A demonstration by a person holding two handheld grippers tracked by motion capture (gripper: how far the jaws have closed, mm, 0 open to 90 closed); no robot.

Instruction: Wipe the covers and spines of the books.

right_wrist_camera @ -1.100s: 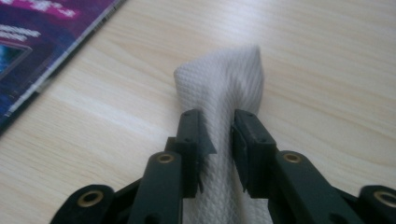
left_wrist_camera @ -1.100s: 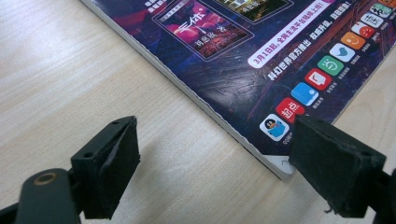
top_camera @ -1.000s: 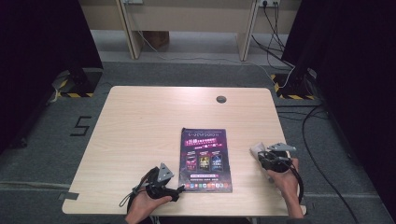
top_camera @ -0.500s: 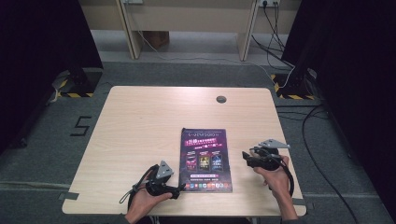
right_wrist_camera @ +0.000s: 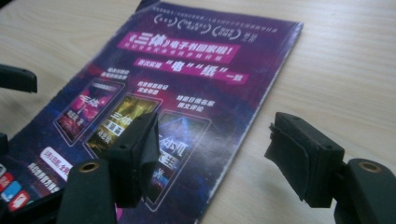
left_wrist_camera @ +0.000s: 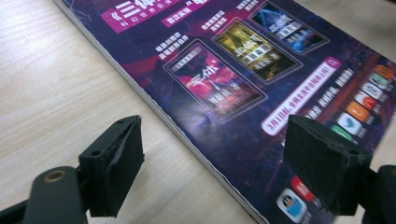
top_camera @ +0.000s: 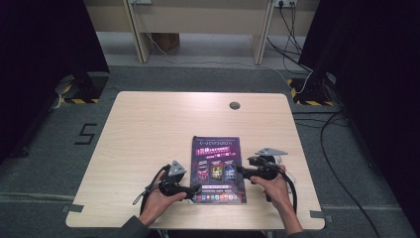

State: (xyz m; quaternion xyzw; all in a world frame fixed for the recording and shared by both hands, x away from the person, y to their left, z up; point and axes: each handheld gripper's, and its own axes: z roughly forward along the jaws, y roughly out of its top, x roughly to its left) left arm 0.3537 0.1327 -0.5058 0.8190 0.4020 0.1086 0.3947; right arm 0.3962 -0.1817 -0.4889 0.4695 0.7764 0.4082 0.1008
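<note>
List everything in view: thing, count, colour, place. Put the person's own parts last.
table: one, light wood, centre of the high view, on grey carpet.
magazine: one, purple cover with pink banners and three small pictures, flat on the table's near half, between the two grippers.
cable port: one, dark grey, round, near the table's far edge.
taped number 5: one, black, on the carpet left of the table.
floor cables: several, black, on the carpet to the right.
left gripper: one, black, jaws open, astride the magazine's edge.
right gripper: one, black, jaws just been opening, nothing clamped, astride the magazine's other edge.
hands: two, each holding a gripper at the near edge.
</note>
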